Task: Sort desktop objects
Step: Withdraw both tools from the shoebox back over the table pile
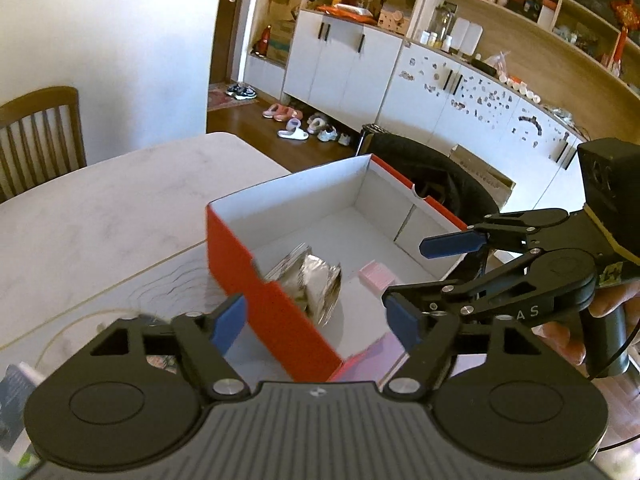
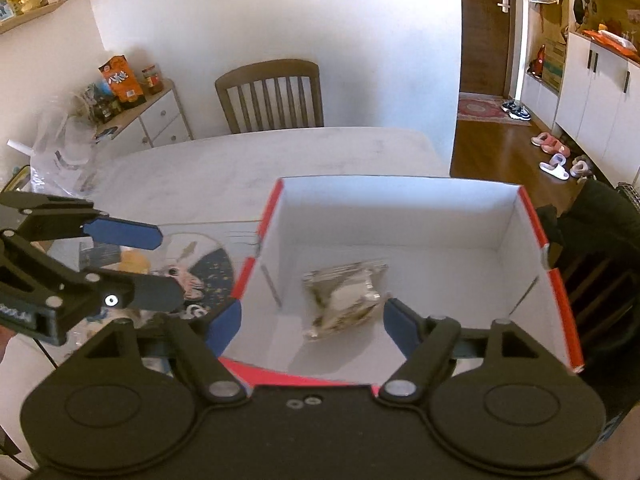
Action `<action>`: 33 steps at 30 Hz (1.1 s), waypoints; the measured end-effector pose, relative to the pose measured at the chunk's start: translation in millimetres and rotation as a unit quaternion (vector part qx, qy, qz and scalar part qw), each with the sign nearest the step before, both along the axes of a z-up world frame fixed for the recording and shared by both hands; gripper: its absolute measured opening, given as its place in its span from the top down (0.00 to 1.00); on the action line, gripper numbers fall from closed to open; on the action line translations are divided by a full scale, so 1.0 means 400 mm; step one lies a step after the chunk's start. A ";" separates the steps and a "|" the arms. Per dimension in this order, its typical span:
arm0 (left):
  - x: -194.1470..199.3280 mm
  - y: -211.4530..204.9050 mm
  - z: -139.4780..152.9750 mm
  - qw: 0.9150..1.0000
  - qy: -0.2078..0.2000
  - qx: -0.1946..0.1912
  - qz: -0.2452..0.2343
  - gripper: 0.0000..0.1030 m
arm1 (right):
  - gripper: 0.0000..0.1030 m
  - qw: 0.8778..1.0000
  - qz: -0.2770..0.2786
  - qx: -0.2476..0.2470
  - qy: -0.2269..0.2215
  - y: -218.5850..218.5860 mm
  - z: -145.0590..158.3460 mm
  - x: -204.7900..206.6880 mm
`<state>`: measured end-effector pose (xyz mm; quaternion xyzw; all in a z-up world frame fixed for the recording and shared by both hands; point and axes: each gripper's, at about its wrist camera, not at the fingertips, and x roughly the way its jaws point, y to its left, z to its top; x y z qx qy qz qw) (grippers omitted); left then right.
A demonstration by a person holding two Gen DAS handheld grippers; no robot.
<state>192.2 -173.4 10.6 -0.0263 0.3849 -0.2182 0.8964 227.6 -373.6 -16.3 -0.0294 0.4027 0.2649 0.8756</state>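
Right wrist view shows us the crinkled silver foil packet [image 2: 344,300] lying in the red cardboard box [image 2: 560,304] beneath our empty, wide right gripper [image 2: 312,318]; light, slippery, best pinched at an edge.

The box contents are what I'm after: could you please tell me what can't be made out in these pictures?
- Silver packet: blurred in both views, label unreadable.
- Pink item: left view only; the right gripper hides part, and the right view doesn't show it.
- Box near corner: behind the left gripper.
- Items on the table left of the box: right view, blurred, covered by the left gripper.
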 end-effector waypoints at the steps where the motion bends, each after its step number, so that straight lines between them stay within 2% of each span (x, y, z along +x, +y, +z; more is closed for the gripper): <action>1: -0.010 0.012 0.001 1.000 0.000 -0.002 0.002 0.22 | 0.19 1.000 0.000 0.002 -0.001 0.014 0.001 -0.009; 9: -0.090 0.116 -0.011 1.000 -0.005 -0.010 0.024 0.15 | 0.15 1.000 -0.001 0.011 -0.010 0.099 0.002 -0.072; 13: -0.127 0.167 -0.019 1.000 -0.007 -0.012 0.027 0.02 | 0.10 1.000 -0.006 0.021 -0.014 0.137 0.002 -0.102; 16: -0.159 0.202 -0.024 0.999 -0.014 -0.008 0.030 0.01 | 0.05 0.999 -0.007 0.029 -0.018 0.163 0.004 -0.121; 28: -0.260 0.355 -0.048 0.998 -0.031 -0.007 0.059 0.00 | 0.03 0.999 -0.011 0.040 -0.029 0.289 -0.004 -0.184; 33: -0.298 0.411 -0.074 0.997 -0.038 0.008 0.069 0.00 | 0.03 0.999 -0.010 0.038 -0.030 0.330 -0.012 -0.203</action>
